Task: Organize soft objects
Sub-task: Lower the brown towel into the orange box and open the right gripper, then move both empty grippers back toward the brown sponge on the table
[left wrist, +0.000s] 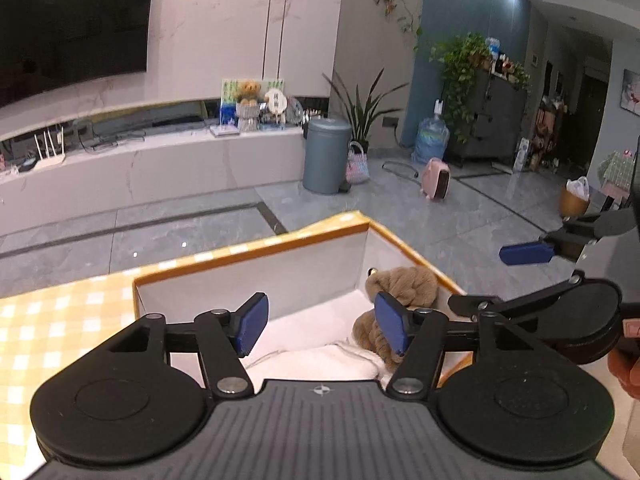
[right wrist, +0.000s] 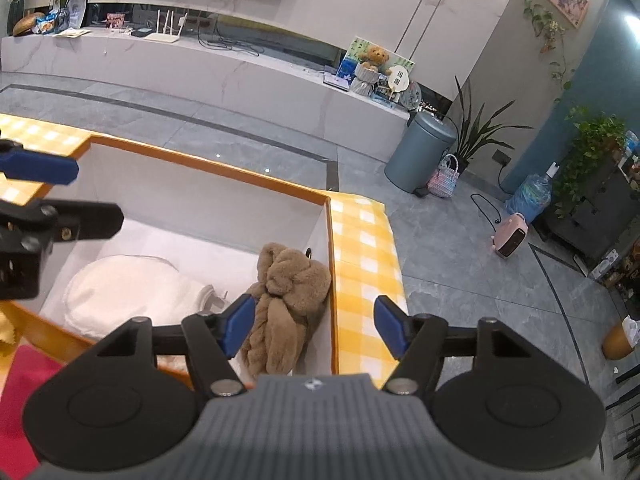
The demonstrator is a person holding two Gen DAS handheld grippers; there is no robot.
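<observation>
— How far along are you with the soft things?

— Judging by how they lie, most of the way. The brown plush toy (right wrist: 286,300) is in the box (right wrist: 208,168), slumped against its right wall, and the white towel (right wrist: 132,292) lies folded on the box floor just beside it. My left gripper (left wrist: 320,324) hangs over the box with its jaws spread and nothing between them; my right gripper (right wrist: 312,328) is the same, jaws apart and empty, above the box's right edge.

— Anything left?

— I can't see more soft items for certain. At the lower left of the right view, a red patch (right wrist: 24,372) on the surface may be cloth; I can't tell.

— And the feel of them?

— The plush is shaggy and floppy, the towel thick and nubbly, rounded at its fold. The box is stiff, white inside with an orange rim, sitting on a yellow checked cloth (right wrist: 364,240).
</observation>
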